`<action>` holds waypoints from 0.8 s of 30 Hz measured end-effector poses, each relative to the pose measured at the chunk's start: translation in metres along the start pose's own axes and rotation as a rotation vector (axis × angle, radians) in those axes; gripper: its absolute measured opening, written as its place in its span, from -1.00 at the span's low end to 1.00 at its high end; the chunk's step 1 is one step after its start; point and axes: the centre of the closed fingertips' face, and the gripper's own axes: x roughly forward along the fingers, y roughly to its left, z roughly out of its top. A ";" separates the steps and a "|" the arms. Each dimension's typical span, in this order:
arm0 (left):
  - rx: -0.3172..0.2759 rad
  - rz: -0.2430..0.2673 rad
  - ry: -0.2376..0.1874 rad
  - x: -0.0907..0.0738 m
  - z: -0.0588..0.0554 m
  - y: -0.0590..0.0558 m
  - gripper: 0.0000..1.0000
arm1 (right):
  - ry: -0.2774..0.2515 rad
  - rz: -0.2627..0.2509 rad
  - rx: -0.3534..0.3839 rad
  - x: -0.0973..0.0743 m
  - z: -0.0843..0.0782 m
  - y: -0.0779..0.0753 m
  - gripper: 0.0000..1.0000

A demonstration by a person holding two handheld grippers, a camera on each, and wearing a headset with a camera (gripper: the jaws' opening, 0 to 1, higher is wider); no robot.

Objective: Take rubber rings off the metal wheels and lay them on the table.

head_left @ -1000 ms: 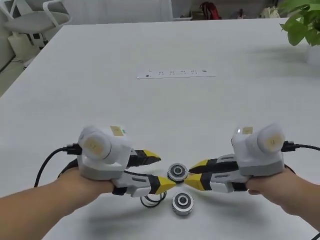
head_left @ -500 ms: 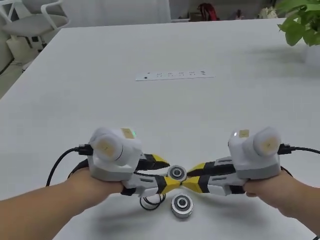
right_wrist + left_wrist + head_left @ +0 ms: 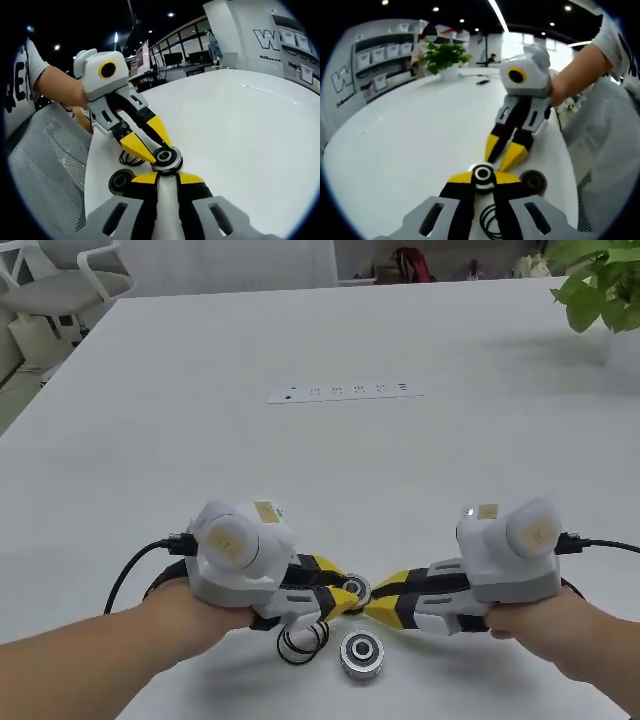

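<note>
While the left gripper (image 3: 340,591) has its jaws closed on a metal wheel (image 3: 354,589), the right gripper (image 3: 372,601) points at this wheel from the opposite side with its tips at the rim. Its jaws are almost together, but I cannot tell if they pinch anything. A second wheel (image 3: 361,653) lies flat on the table (image 3: 320,460) closer to the person, and beside it, below the left gripper, lie loose rubber rings (image 3: 300,640) — thin, black and overlapping

I hold both grippers low, tips facing across metal wheel (image 3: 352,590). Left gripper (image 3: 338,598) jaws clamped on wheel. Right gripper (image 3: 376,608) jaws nearly together, tips at wheel's rim; I can't confirm pinch.
</note>
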 end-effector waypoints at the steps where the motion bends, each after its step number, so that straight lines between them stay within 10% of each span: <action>1: -0.003 0.004 0.001 0.000 0.000 0.001 -0.72 | 0.000 -0.001 0.000 0.000 0.000 0.000 -0.80; 24: -0.024 0.025 -0.019 0.002 0.000 0.003 -0.74 | -0.023 -0.007 -0.008 -0.001 0.003 0.002 -0.64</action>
